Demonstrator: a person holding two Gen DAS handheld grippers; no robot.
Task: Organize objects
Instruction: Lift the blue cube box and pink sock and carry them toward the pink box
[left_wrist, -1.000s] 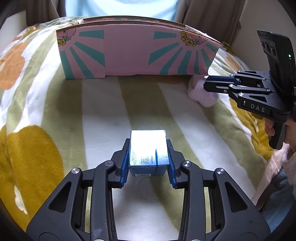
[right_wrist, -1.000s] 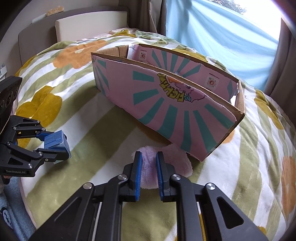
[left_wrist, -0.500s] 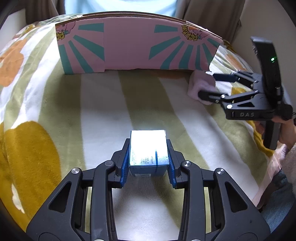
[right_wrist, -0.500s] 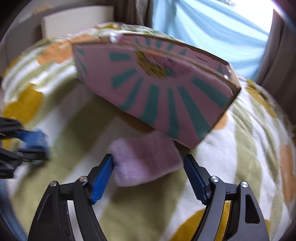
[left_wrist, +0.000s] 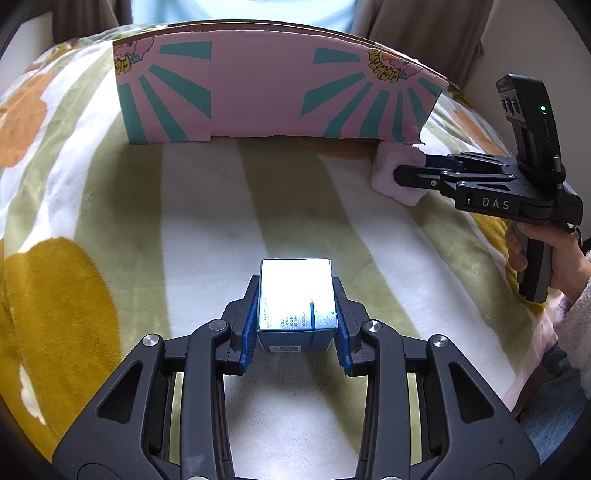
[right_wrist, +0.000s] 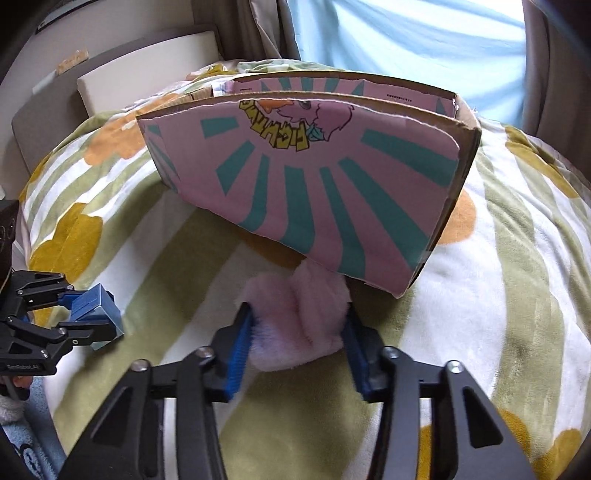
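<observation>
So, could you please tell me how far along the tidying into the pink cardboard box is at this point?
Nothing visibly packed yet: what shows of the inside of the pink cardboard box looks bare, though most is hidden. In hand: the left gripper is shut on a small blue carton above the blanket, and the right gripper has closed on the pink fluffy cloth at the box's corner. Left: both items go into the box.

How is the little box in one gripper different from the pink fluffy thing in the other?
The box is hard, square-edged and shiny blue-white; the pink fluffy thing is soft, rounded and bunches up. The box sits mid-blanket, the fluffy thing lies against the cardboard tray. Both are squeezed between blue-padded jaws.
</observation>
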